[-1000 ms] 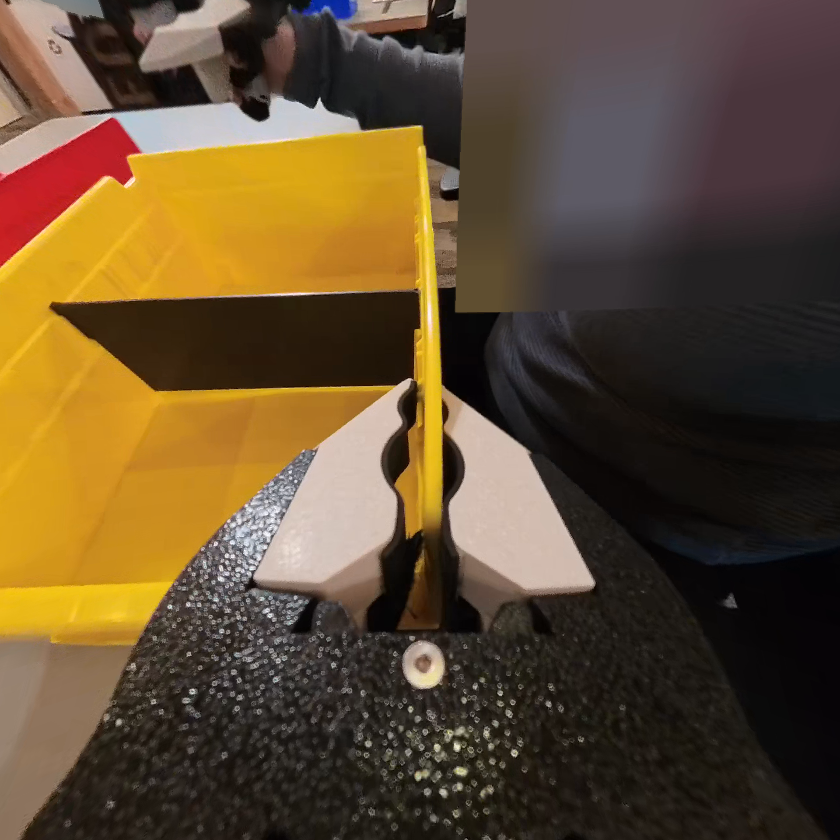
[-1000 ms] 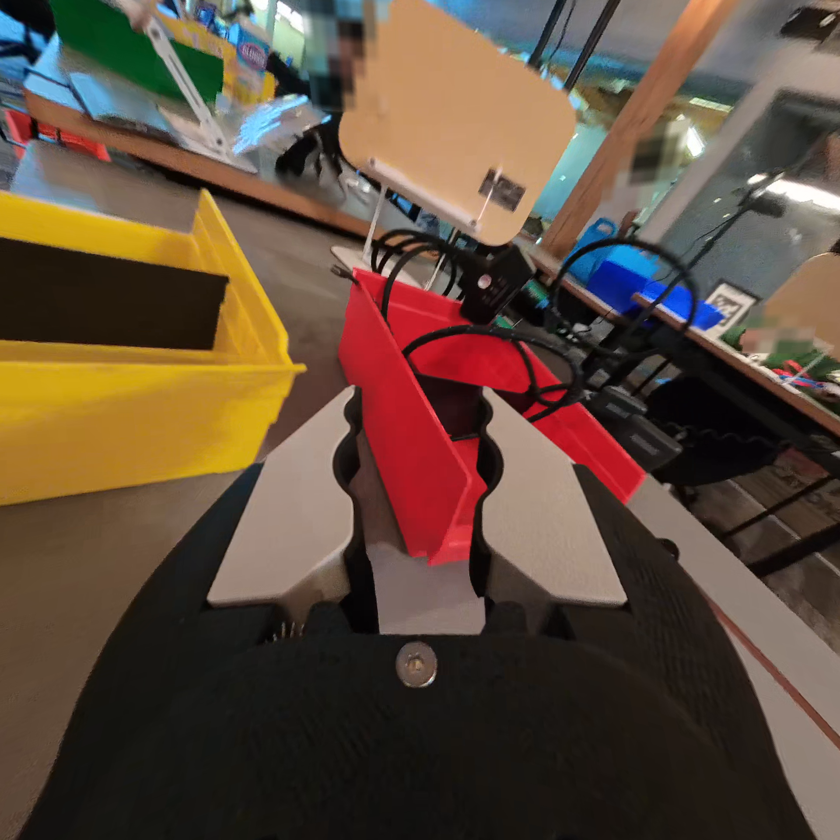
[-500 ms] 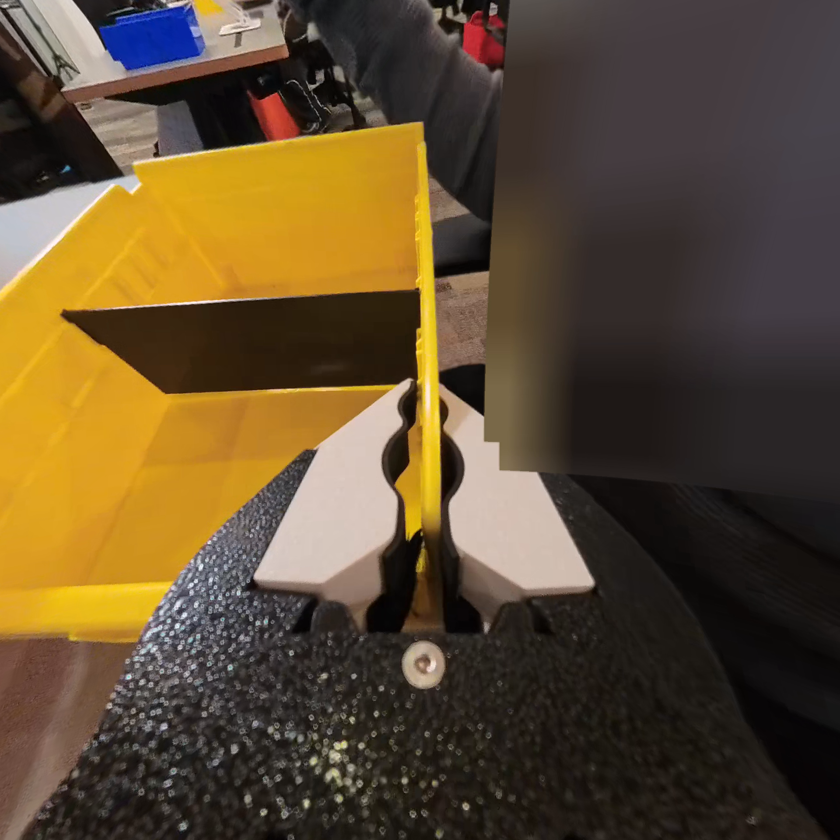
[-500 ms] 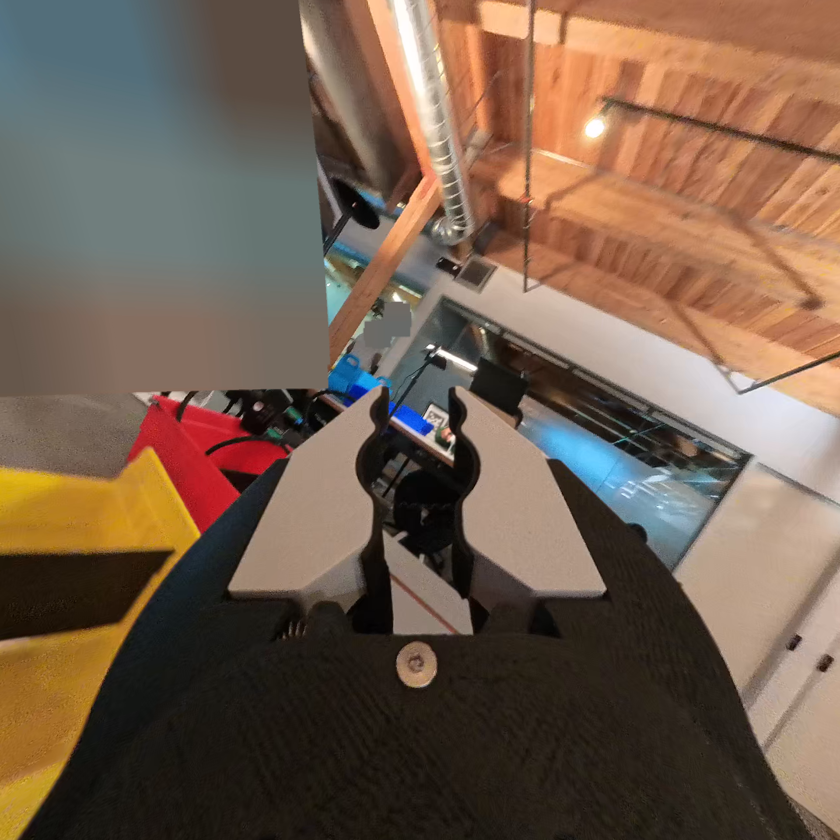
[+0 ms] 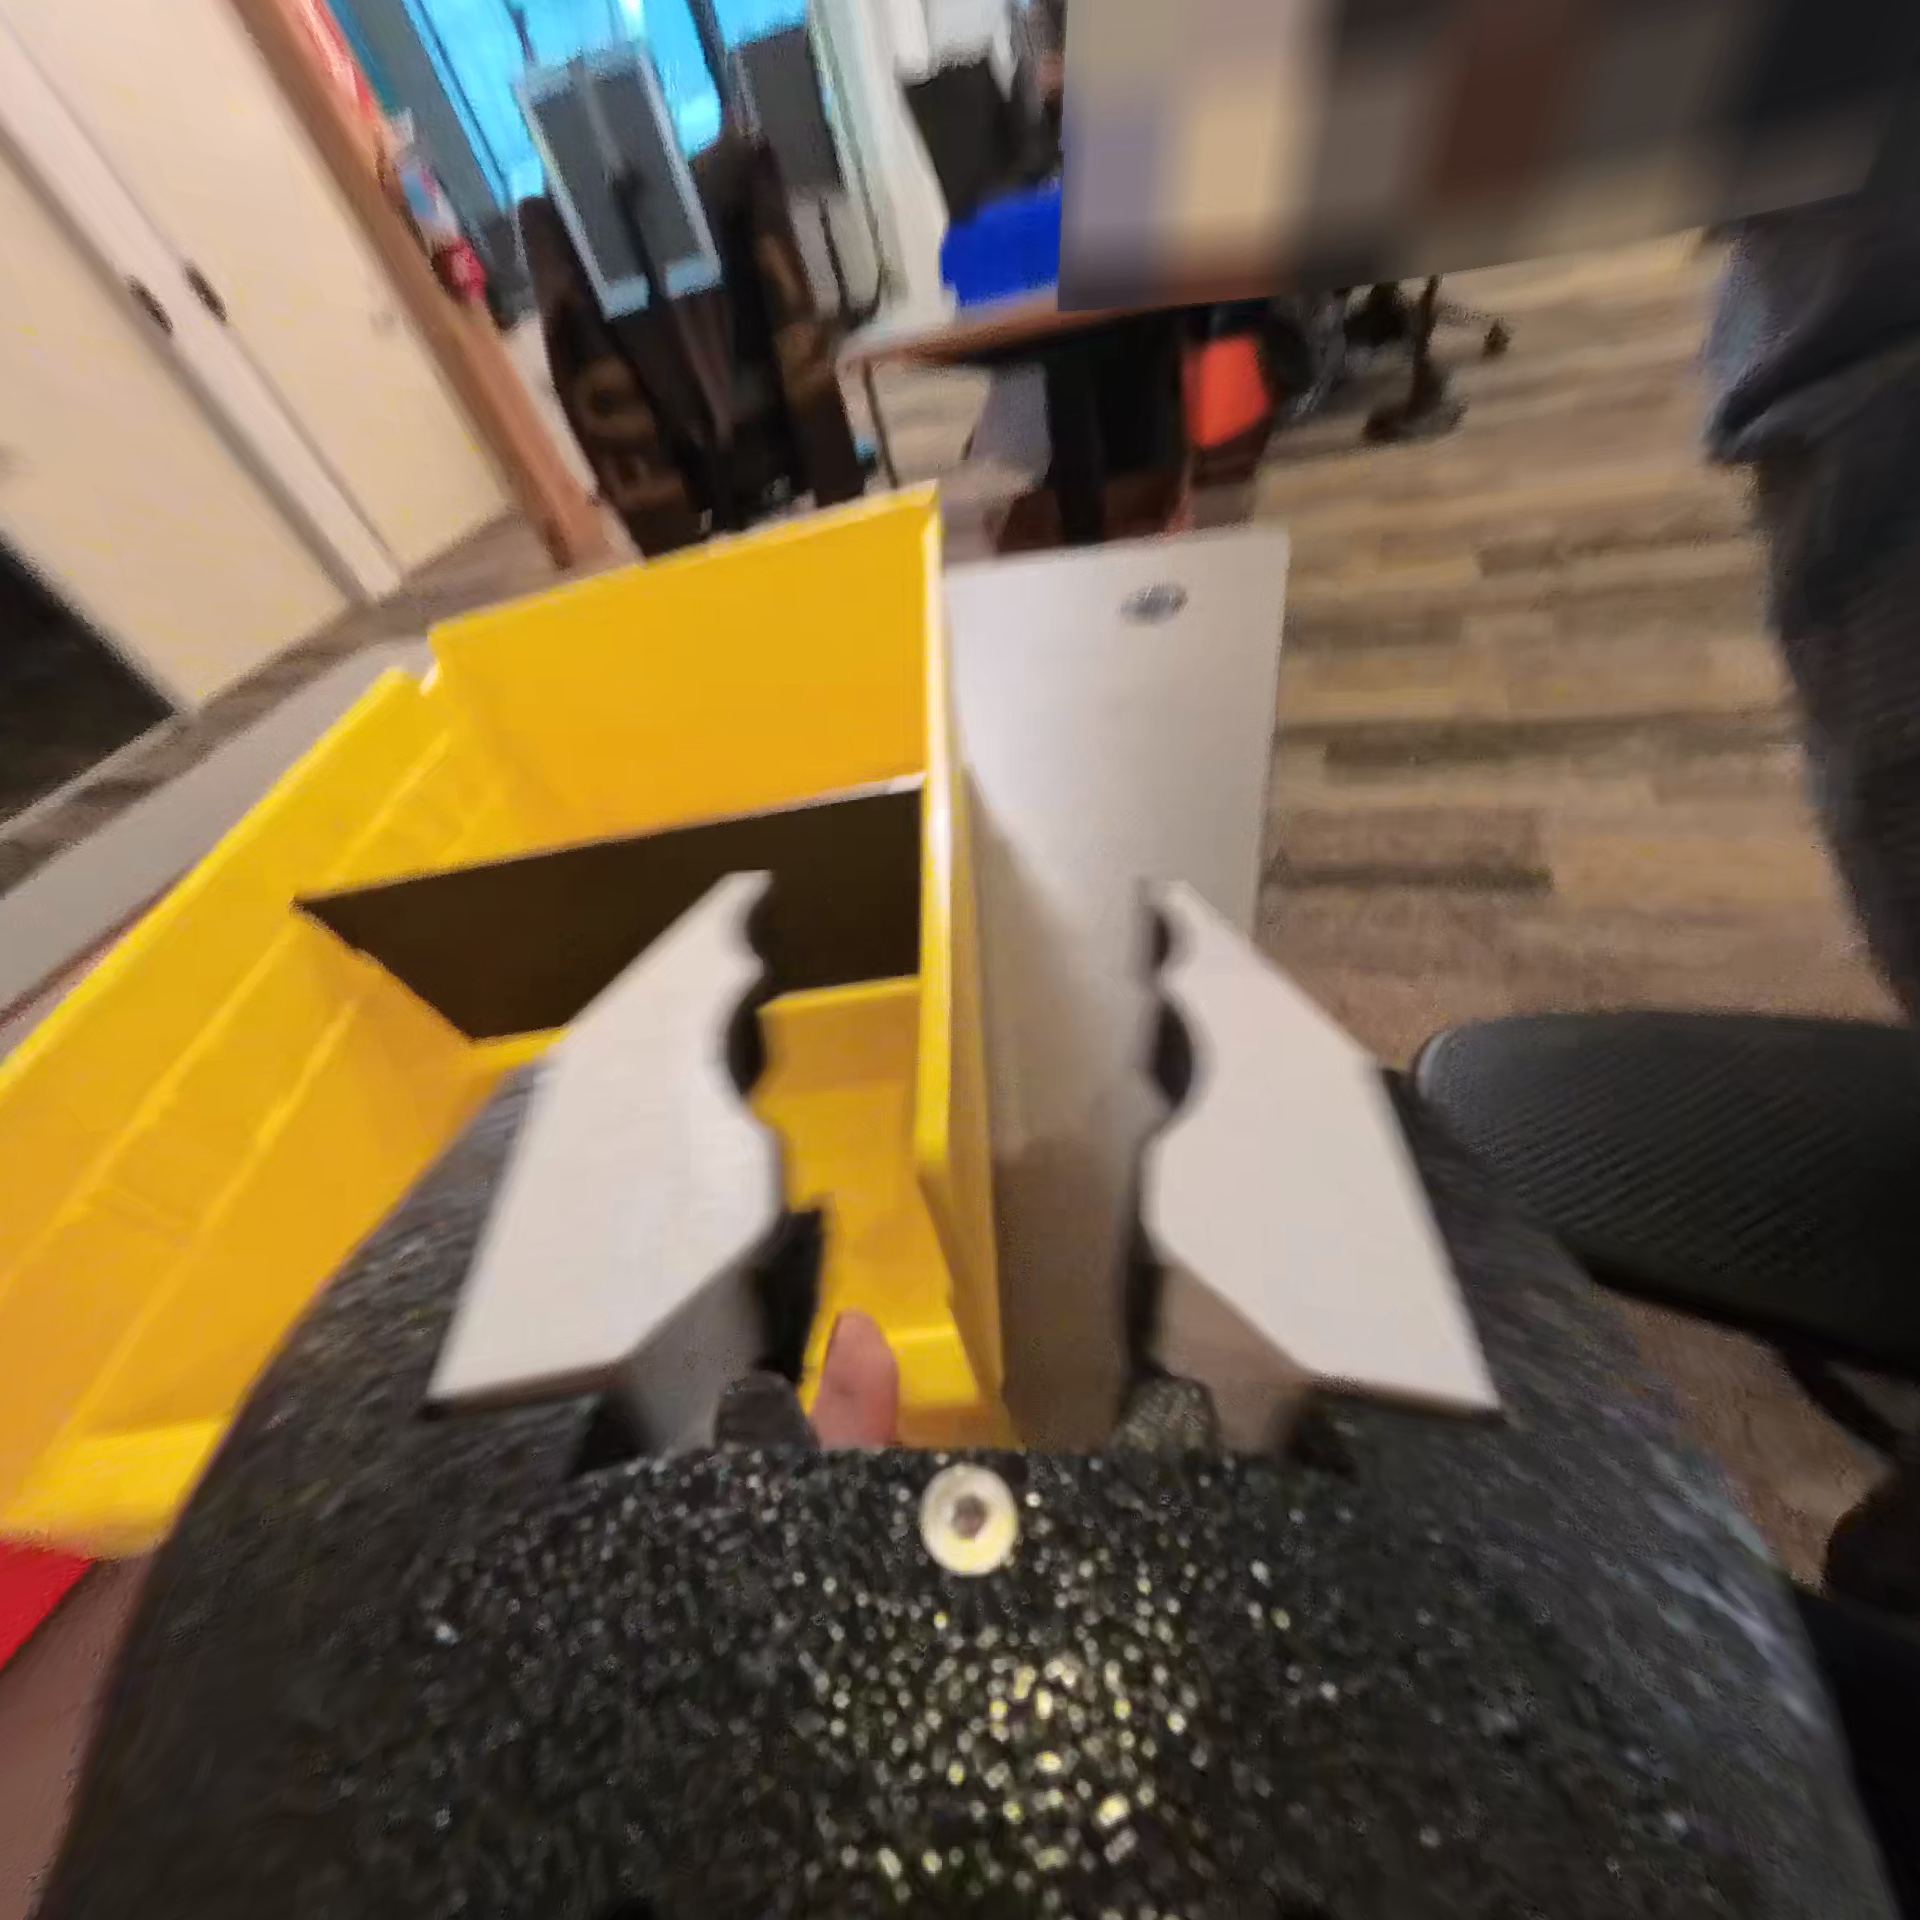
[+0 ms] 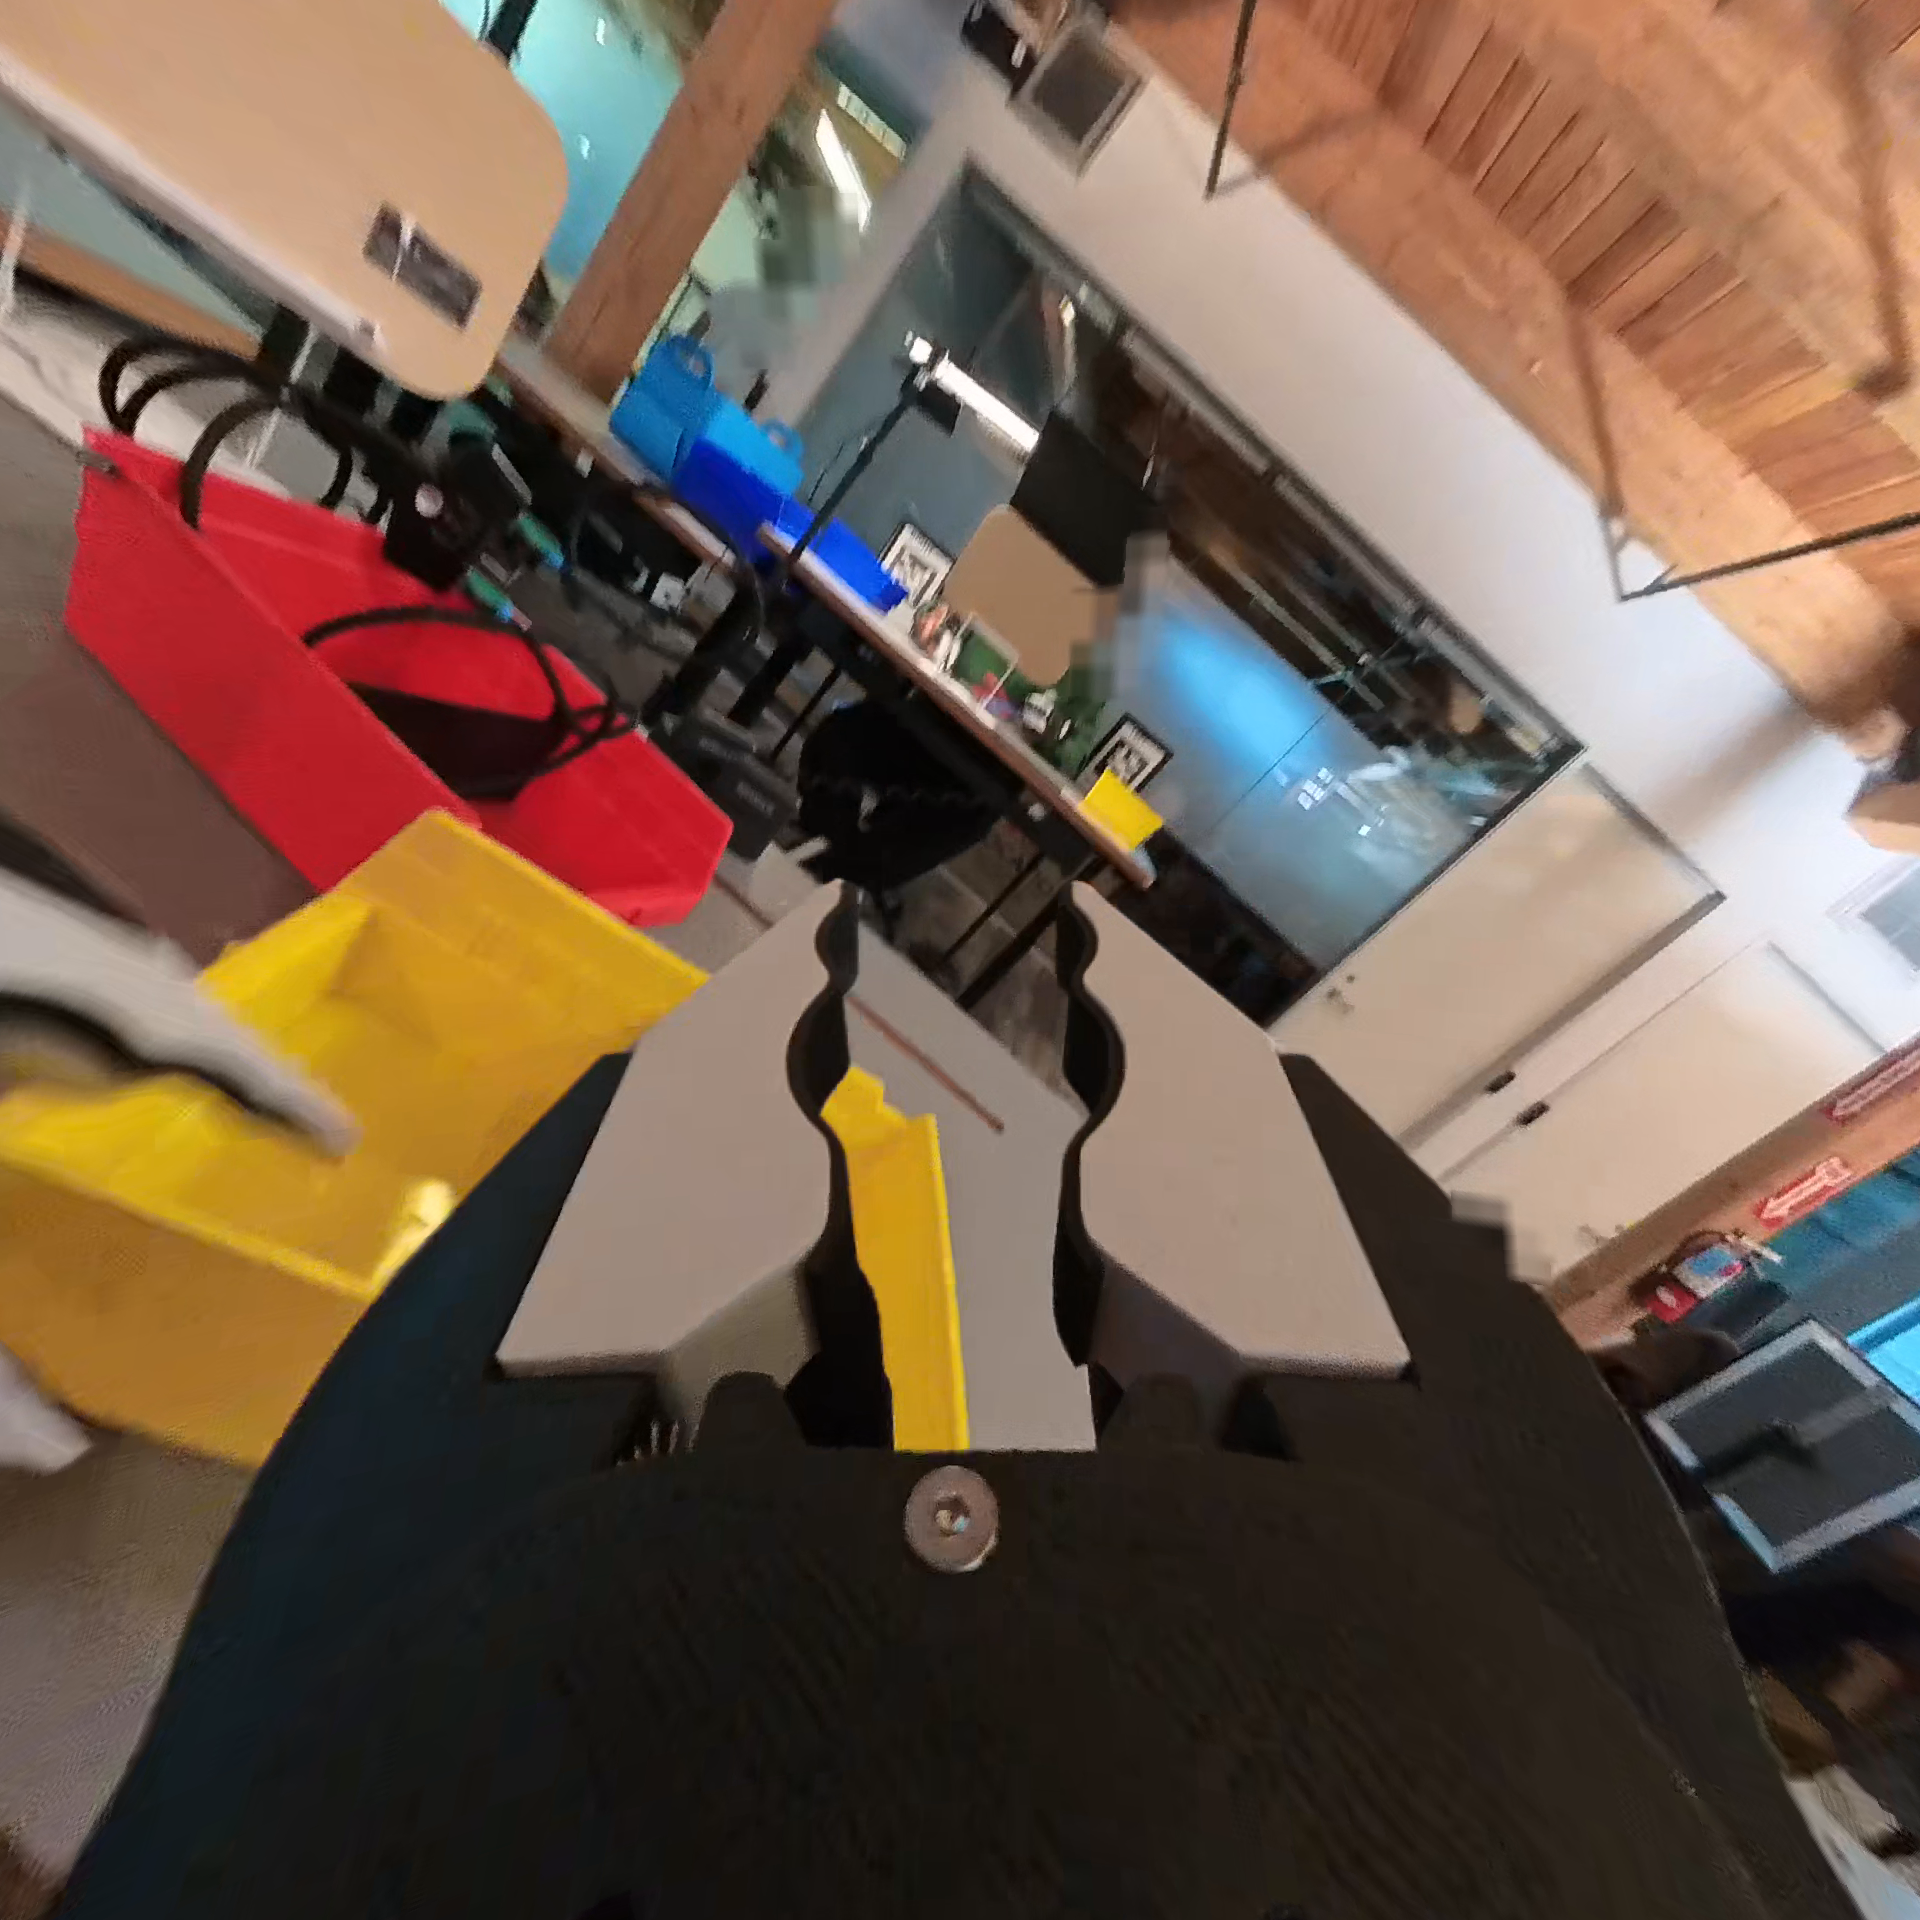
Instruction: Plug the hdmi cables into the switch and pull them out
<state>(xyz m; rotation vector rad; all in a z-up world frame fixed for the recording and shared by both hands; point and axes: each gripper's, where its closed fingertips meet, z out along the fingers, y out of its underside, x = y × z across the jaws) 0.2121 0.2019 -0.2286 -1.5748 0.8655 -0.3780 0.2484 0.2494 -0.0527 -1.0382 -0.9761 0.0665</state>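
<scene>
Black HDMI cables [image 6: 457,665] lie looped in a red bin [image 6: 239,665] at the left of the right wrist view, with a small black box [image 6: 442,520], possibly the switch, at its far rim. My right gripper [image 6: 956,904] is open, with an edge of the yellow bin [image 6: 468,1039] between its jaws, not pinched. My left gripper [image 5: 956,899] is wide open and straddles the right wall of the same yellow bin [image 5: 675,686], apart from it. A black divider [image 5: 582,935] crosses the bin. No cable shows in the left wrist view.
The grey table top [image 5: 1122,727] runs along the bin's right side. A black chair [image 5: 1662,1143] and a person's dark clothing [image 5: 1849,520] are at the right. The other gripper shows as a blur in the right wrist view [image 6: 156,1029]. Other tables with blue bins [image 6: 727,457] stand behind.
My left gripper has opened and let go of the yellow bin's wall. My right gripper left the red bin's wall, swung up, and now sits open over the yellow bin's edge.
</scene>
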